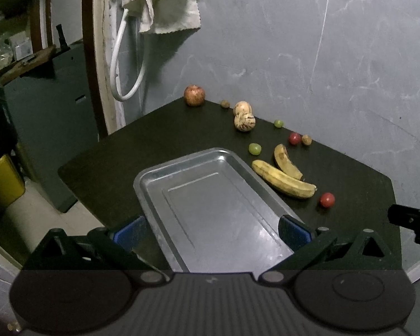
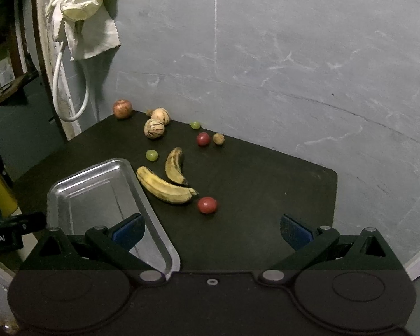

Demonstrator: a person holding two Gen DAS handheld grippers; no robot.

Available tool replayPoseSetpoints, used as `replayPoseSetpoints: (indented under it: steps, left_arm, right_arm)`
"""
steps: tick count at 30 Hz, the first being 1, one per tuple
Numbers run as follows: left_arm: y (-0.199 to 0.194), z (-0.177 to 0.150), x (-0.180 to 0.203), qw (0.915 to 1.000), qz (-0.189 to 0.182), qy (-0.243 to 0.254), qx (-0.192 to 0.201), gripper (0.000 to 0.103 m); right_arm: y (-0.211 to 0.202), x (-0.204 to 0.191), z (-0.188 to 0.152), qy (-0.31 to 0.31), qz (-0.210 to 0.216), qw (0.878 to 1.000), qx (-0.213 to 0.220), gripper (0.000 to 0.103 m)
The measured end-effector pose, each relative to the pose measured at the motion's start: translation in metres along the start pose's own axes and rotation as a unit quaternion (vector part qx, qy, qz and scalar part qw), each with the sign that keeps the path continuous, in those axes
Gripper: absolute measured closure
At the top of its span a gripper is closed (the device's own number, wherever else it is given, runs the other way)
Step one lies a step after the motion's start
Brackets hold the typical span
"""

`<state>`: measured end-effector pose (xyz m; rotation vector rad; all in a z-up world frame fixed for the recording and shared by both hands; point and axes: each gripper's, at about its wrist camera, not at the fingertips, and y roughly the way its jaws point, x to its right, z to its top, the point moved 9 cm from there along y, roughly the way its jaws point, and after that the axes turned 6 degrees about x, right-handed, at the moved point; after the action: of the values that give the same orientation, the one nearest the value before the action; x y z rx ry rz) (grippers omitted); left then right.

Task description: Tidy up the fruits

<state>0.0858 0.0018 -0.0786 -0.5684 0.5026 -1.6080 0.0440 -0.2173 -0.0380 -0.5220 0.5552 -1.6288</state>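
Tray: a shallow metal tray [image 1: 210, 196] with rounded corners and a dull shine lies empty on the dark matte desk [image 1: 154, 137], in the lower centre of the left wrist view.
Bananas: two yellow bananas [image 2: 165, 186] with brown spots lie just right of the tray rim, curved, their stem ends close together.
Small fruits: one smooth red tomato [image 2: 207, 205] lies near the banana tips; green grapes [image 2: 151, 155], a second red one [image 2: 203, 139] and a wrinkled walnut [image 2: 218, 139] lie higher in the frame.
Far edge: a reddish apple [image 2: 122, 108] and two pale striped round fruits [image 2: 154, 128] lie at the grey wall [image 2: 266, 56].
Around: a white cloth [image 2: 92, 39] and a hose [image 2: 67, 89] hang in the upper left.
Left claw: the left claw [image 1: 211, 228] stands wide open above the near end of the tray, holding nothing.
Right claw: the right claw [image 2: 211, 228] is also wide open and empty; the tomato lies just above it in the frame, and nothing stands between them.
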Motion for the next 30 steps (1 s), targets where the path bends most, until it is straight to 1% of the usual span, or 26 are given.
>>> replayPoseSetpoints:
  steps: [4,9,12,16,22,26,28,30]
  left_arm:
    - [0.01,-0.006,0.0,0.9999,-0.004,-0.004,-0.012,0.0]
    - [0.026,-0.008,0.009,0.9996,-0.008,-0.008,-0.024,0.0]
    - [0.036,-0.006,0.016,0.9995,-0.003,-0.005,-0.031,0.0]
    - [0.05,0.001,0.03,0.9994,-0.003,-0.005,-0.034,0.0]
    - [0.079,0.011,0.05,0.9986,0.006,-0.021,-0.048,0.0]
    - [0.096,0.018,0.056,0.9983,0.017,-0.021,-0.052,0.0]
    - [0.102,0.02,0.055,0.998,0.023,-0.023,-0.053,0.0]
    - [0.105,0.02,0.052,0.9975,0.036,-0.024,-0.055,0.0]
  right_arm:
    - [0.002,0.009,-0.009,-0.007,0.002,1.0,-0.01,0.001]
    - [0.014,0.021,-0.013,-0.015,0.022,0.999,-0.024,0.001]
    - [0.03,0.025,-0.012,-0.022,0.042,0.998,-0.031,0.001]
    - [0.055,0.028,-0.006,-0.056,0.066,0.995,-0.04,0.003]
    - [0.092,0.038,-0.002,-0.084,0.096,0.99,-0.058,0.003]
    - [0.112,0.039,-0.003,-0.103,0.129,0.984,-0.068,0.004]
    - [0.12,0.034,-0.003,-0.12,0.155,0.978,-0.069,0.007]
    - [0.128,0.027,-0.002,-0.141,0.187,0.97,-0.07,0.013]
